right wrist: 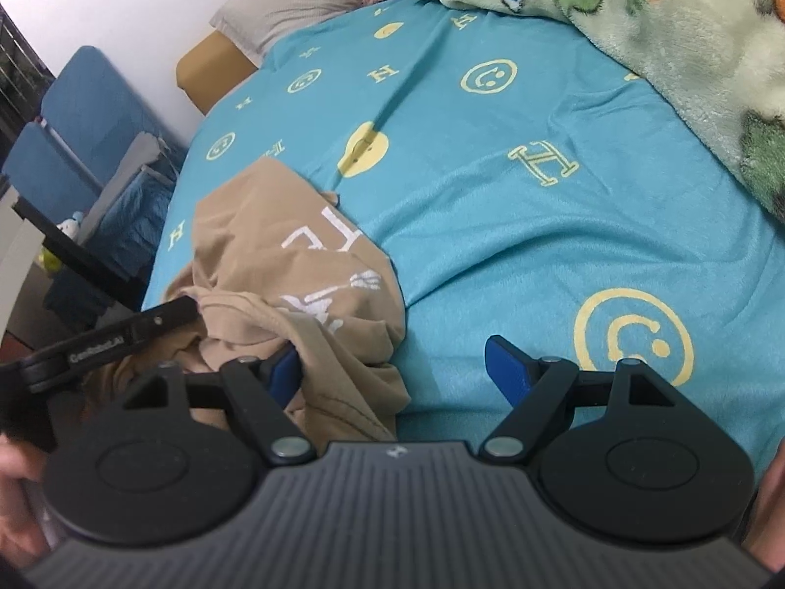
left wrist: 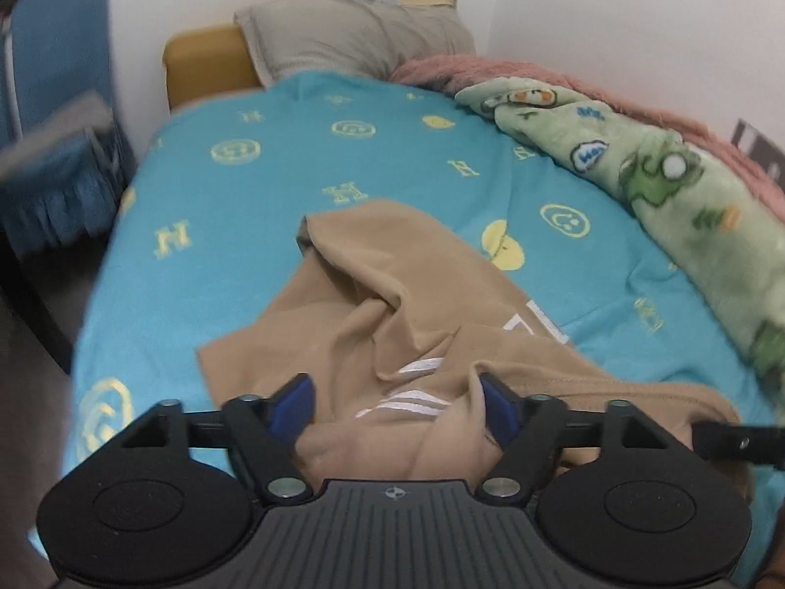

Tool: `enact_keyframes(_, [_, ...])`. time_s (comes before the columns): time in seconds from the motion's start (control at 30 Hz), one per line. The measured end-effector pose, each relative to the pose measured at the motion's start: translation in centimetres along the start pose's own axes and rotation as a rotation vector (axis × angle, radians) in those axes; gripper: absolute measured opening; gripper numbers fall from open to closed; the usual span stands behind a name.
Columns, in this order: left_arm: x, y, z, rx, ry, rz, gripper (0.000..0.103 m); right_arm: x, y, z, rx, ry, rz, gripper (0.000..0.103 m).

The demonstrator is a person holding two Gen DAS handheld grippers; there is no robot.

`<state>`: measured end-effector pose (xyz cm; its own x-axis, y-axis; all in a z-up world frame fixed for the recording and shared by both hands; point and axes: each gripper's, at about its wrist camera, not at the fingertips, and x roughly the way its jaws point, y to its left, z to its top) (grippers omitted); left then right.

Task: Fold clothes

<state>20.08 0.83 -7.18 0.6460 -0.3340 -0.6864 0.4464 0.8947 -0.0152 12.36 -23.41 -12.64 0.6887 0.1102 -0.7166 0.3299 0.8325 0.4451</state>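
Observation:
A tan garment (left wrist: pixel 392 304) with white print lies crumpled on the turquoise bedsheet (left wrist: pixel 206 294). My left gripper (left wrist: pixel 397 405) is open, its blue pads wide apart, with bunched tan cloth lying between them. In the right wrist view the same tan garment (right wrist: pixel 294 284) sits at the lower left. My right gripper (right wrist: pixel 392 368) is open; its left blue pad (right wrist: pixel 284 368) touches the garment's edge and its right pad (right wrist: pixel 508 368) hangs over the bare bedsheet (right wrist: pixel 539 245). The left gripper's black body (right wrist: pixel 108 338) shows at the left edge of that view.
A green cartoon blanket (left wrist: pixel 662 196) and a pink fleece (left wrist: pixel 490 68) are heaped along the wall side. A grey pillow (left wrist: pixel 353 34) lies at the head by a yellow headboard (left wrist: pixel 206 59). A blue chair (left wrist: pixel 59 73) stands beside the bed. A hand (right wrist: pixel 14 491) shows at lower left.

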Motion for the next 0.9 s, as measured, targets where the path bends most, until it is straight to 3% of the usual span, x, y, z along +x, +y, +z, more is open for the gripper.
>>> enact_keyframes(0.07, [-2.3,-0.3,-0.2,0.041,-0.065,-0.021,0.099,0.1,0.1,-0.1,-0.007,0.007,-0.001,0.08])
enact_keyframes(0.13, [-4.9,-1.0,-0.5,0.086,-0.138,-0.024,0.103,0.0,0.1,-0.1,-0.005,0.004,0.001,0.08])
enact_keyframes(0.23, [-8.7,-3.0,-1.3,0.19,-0.245,-0.005,0.103,-0.1,-0.1,-0.1,0.002,0.002,-0.003,0.08])
enact_keyframes(0.37, [-11.8,-7.7,-3.8,0.407,-0.364,0.04,0.099,-0.4,-0.3,-0.1,0.022,-0.005,-0.001,0.08])
enact_keyframes(0.4, [-11.5,-8.8,-4.6,0.459,-0.35,0.05,0.095,-0.5,-0.4,-0.1,0.023,-0.011,-0.001,0.08])
enact_keyframes(0.47, [-10.4,-10.9,-6.2,0.561,-0.305,0.074,0.071,-0.6,-0.4,0.0,0.024,-0.017,-0.002,0.08])
enact_keyframes(0.57, [-8.1,-13.1,-7.8,0.671,-0.233,0.112,0.052,-0.7,-0.4,0.0,0.025,-0.018,-0.003,0.08])
enact_keyframes(0.73, [-4.7,-12.6,-8.0,0.669,-0.182,0.205,0.035,-0.7,-0.5,0.0,0.026,-0.021,-0.004,0.08])
enact_keyframes(0.9, [-3.2,-11.5,-8.3,0.664,-0.134,0.249,0.031,-0.7,-0.4,-0.2,0.019,-0.019,-0.005,0.08])
